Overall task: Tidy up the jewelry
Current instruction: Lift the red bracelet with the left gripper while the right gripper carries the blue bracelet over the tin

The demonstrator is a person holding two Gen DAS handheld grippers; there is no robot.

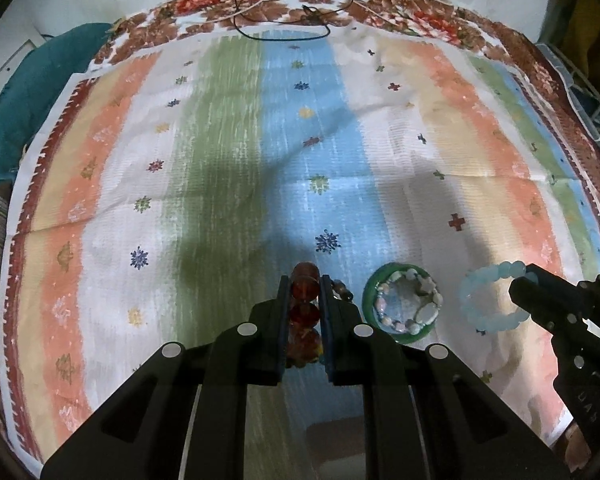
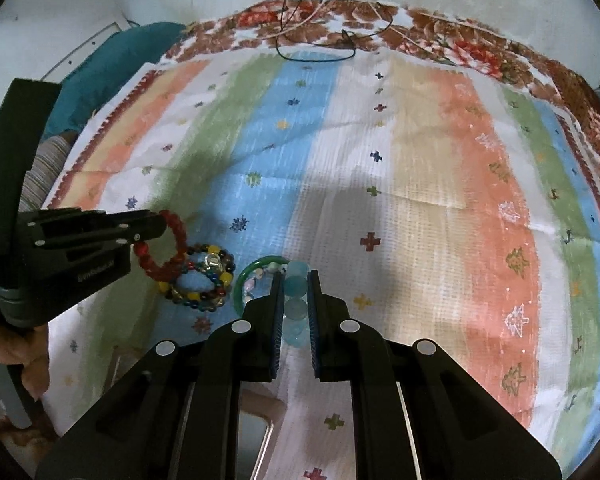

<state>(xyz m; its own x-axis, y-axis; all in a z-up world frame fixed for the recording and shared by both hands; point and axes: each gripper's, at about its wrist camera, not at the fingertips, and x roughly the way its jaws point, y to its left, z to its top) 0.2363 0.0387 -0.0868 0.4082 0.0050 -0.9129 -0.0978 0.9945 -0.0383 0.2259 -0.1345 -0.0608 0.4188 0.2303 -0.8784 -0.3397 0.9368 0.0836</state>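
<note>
Closest to the lens in the left wrist view is the left gripper, fingers pinched narrow on a red bead bracelet, chunky translucent amber-red beads lined up between the pads. Same deal on the other side: the right gripper is clamped on a pale blue bead bracelet, frosted, round, kinda glassy beads.

So both hands have one piece each, gripped low over the striped cloth. I can't tell for sure if the bracelets are lifted clear or only touching down.

As for progress, my guess is somewhere in the middle. Everything sits bunched near 6 o'clock on the cloth, and the whole stretch toward 12 o'clock carries no bracelets, only thin cords at the far edge. Lying loose:
- a green bangle, smooth and rigid, with a pearly bead bracelet lying inside its ring, just at 3 o'clock of the left gripper
- a multicolour bead bracelet, mixed small shiny beads, with the red one overlapping its edge in the right wrist view

No tray or box visible, so where things end up is anyone's guess. Cloth looks like thin woven stuff, creased, pastel stripes with little stitched motifs.
</note>
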